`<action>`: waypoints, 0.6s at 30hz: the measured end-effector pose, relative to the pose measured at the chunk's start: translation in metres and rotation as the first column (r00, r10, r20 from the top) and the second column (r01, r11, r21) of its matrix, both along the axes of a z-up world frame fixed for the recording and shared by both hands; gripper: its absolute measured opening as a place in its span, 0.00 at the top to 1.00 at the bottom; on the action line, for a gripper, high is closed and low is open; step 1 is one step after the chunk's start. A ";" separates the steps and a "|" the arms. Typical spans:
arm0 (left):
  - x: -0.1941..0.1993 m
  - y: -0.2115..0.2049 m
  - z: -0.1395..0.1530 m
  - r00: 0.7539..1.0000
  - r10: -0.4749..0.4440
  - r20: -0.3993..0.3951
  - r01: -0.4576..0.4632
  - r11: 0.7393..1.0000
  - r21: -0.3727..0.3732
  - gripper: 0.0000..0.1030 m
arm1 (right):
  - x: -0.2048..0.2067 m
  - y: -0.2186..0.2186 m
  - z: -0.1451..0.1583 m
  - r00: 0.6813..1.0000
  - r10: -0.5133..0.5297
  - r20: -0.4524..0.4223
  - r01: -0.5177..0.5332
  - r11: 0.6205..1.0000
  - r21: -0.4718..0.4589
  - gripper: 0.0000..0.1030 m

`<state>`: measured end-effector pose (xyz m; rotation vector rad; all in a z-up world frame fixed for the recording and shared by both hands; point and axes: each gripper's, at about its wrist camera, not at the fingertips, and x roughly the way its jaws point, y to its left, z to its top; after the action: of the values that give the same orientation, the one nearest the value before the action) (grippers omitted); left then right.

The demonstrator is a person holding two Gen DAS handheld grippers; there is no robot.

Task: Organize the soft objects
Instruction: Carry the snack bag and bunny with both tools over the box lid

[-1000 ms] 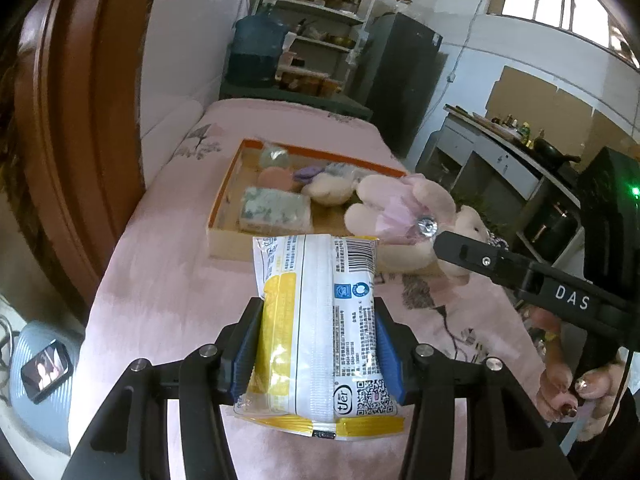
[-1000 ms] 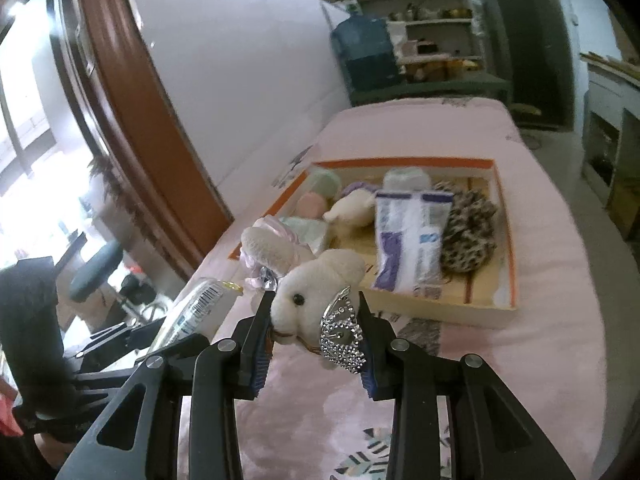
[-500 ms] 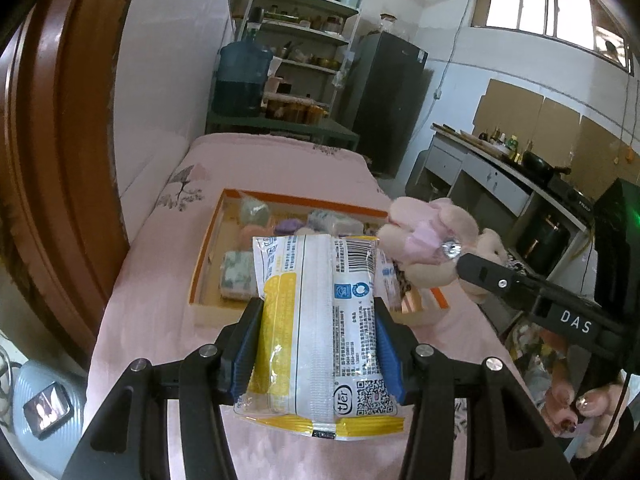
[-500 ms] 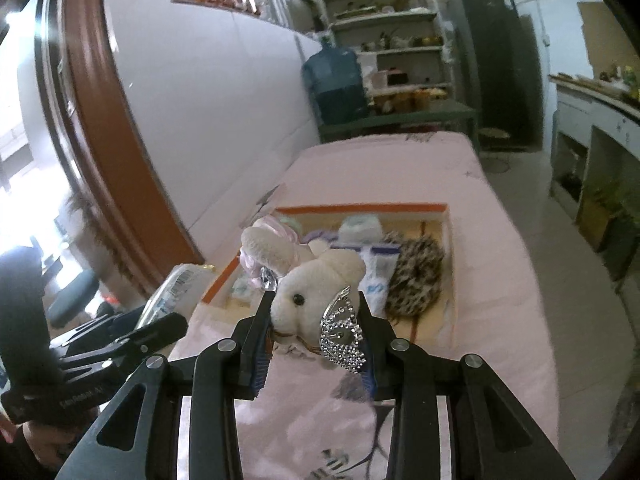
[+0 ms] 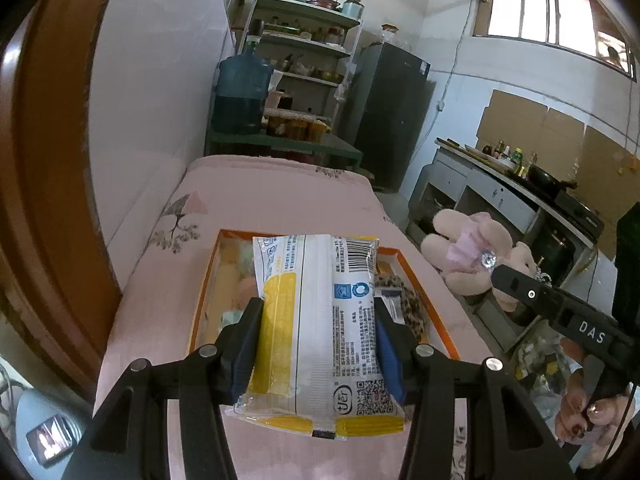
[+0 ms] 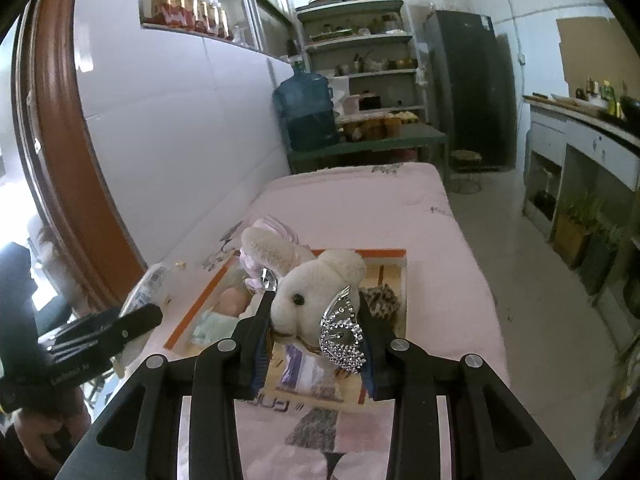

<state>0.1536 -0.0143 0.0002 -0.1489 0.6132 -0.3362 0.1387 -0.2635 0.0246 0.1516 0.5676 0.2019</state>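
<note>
Both loads have lifted since a moment ago — left gripper [image 5: 316, 344] clamped on the tissue pack [image 5: 320, 332], right gripper [image 6: 316, 334] pinching the plush bunny [image 6: 316, 300] — now hanging above the orange tray [image 5: 424, 292], likely ready to lower in.

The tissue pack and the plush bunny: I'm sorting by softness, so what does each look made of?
Tissue pack: thin glossy plastic film, judging by its sheen, crimped end seams and printed barcode; it dents slightly where the left claw presses. Plush bunny: cream short-pile fabric, matte and fuzzy, probably stuffed. Its tiara: shiny silver with sparkling stones, metal or metallised plastic; I cannot tell which.
</note>
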 end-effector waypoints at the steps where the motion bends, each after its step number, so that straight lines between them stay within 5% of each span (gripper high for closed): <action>1: 0.004 -0.001 0.001 1.000 0.000 0.001 0.000 1.000 0.000 0.50 | 0.002 0.000 0.001 1.000 -0.002 0.002 0.002 1.000 -0.007 0.64; 18: 0.075 -0.017 -0.011 0.999 -0.001 -0.052 0.001 1.000 0.007 0.50 | 0.080 -0.014 -0.013 0.998 -0.049 -0.037 0.047 0.997 -0.054 0.64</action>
<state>0.2283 -0.0311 -0.0112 -0.1513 0.6653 -0.3318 0.2186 -0.2771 0.0118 0.1172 0.6063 0.1375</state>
